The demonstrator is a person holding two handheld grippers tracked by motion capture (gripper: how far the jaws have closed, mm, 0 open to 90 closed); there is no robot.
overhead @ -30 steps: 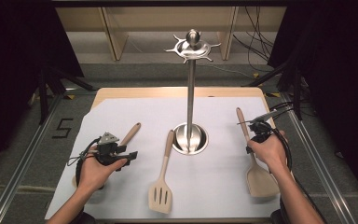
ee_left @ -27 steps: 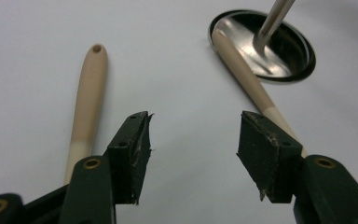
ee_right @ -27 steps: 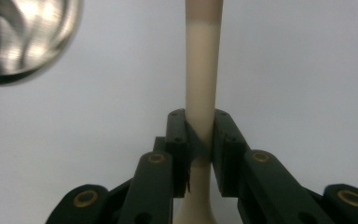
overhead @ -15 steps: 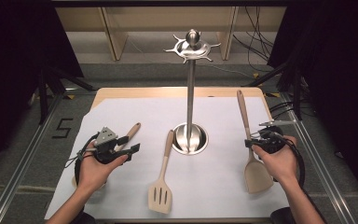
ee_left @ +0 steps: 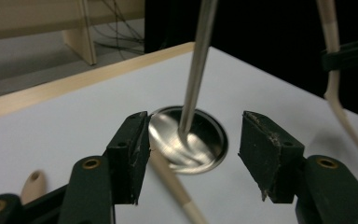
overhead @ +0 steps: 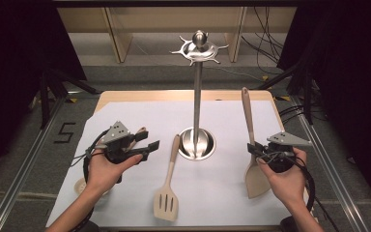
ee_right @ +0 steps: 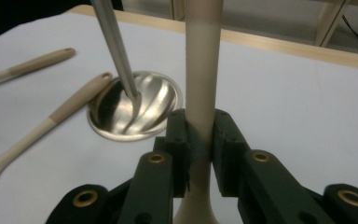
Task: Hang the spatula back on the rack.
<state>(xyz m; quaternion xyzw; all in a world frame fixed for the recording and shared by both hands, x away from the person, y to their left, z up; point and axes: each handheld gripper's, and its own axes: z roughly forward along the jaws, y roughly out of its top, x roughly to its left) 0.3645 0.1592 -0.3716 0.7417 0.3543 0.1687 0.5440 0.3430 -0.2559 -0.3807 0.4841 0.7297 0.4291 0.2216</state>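
Now the spatula (overhead: 249, 126) is clamped in the right gripper (overhead: 260, 153) and tilted up off the table, ready for hanging on the stand (overhead: 196, 87), while the left gripper (overhead: 145, 148) is held wide open.

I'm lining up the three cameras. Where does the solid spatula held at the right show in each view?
High view: solid spatula right of centre, clamped by the right hand-held gripper.
Left gripper view: at the upper right edge, handle up.
Right gripper view: handle upright at centre, between the jaws.
Shared landmark: the steel stand base.
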